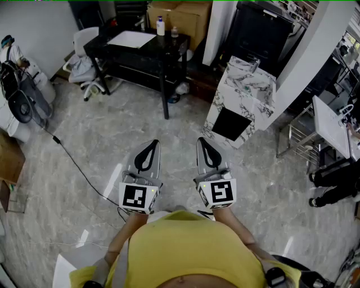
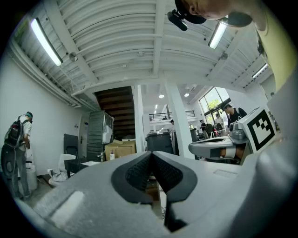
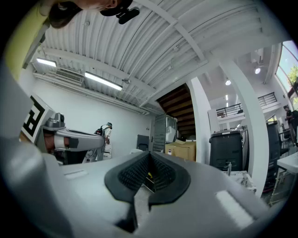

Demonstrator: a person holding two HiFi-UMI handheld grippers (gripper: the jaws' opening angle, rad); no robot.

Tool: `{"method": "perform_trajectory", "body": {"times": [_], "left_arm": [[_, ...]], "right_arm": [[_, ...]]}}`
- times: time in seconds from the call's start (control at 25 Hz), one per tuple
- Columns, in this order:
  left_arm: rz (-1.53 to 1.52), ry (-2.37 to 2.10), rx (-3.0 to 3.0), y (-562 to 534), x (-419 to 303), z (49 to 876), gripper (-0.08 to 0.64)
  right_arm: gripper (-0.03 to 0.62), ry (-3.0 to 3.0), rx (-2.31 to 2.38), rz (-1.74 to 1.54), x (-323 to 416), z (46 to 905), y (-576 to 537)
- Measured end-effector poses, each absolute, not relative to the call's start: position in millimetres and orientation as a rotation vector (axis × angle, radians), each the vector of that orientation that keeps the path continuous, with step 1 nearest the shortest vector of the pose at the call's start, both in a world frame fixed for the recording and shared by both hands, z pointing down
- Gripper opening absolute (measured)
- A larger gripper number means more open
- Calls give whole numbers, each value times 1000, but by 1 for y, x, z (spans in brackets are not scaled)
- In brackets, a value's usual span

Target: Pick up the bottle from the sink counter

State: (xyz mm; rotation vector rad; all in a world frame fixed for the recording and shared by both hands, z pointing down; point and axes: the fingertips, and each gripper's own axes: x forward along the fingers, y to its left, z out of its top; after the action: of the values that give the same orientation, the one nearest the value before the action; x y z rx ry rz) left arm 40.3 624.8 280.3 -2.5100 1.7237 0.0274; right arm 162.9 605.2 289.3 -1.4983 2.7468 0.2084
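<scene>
A white bottle with a blue cap [image 1: 161,25] stands on a black desk [image 1: 140,48] at the far side of the room, small in the left gripper view [image 2: 111,155] and the right gripper view [image 3: 169,151]. A marble-patterned sink counter [image 1: 243,93] stands to the right of the desk; I cannot make out a bottle on it. My left gripper [image 1: 153,143] and right gripper [image 1: 203,140] are held side by side, level, above the floor and far from both. Both are shut with nothing between the pads [image 2: 139,172] [image 3: 135,173].
A person with a backpack [image 1: 12,62] stands at the far left. A cable [image 1: 79,169] runs across the marble floor. A white chair [image 1: 84,56], cardboard boxes [image 1: 185,17], a black bin [image 3: 226,148] and a white metal-legged table [image 1: 329,126] ring the room.
</scene>
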Motion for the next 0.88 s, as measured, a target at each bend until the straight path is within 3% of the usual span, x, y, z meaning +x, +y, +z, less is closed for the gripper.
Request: {"method": "perform_trajectory", "body": {"times": [0.44,0.56,0.64,0.88], "left_arm": [[14,1715,-2537,589,69,306,5],[2,1697,-2572,566,69,319,7],[-9,1674,-2614,548,67,328,54],[-15,1640,-2647,468,42,335,54]], "right_arm": [[2,2745,-1441,145,183,311,569],[2,2754,-1439,143,176,319,548],[2,2770,-1433,143,166,324,532],[2,2776,-1454,142,140,330,454]]}}
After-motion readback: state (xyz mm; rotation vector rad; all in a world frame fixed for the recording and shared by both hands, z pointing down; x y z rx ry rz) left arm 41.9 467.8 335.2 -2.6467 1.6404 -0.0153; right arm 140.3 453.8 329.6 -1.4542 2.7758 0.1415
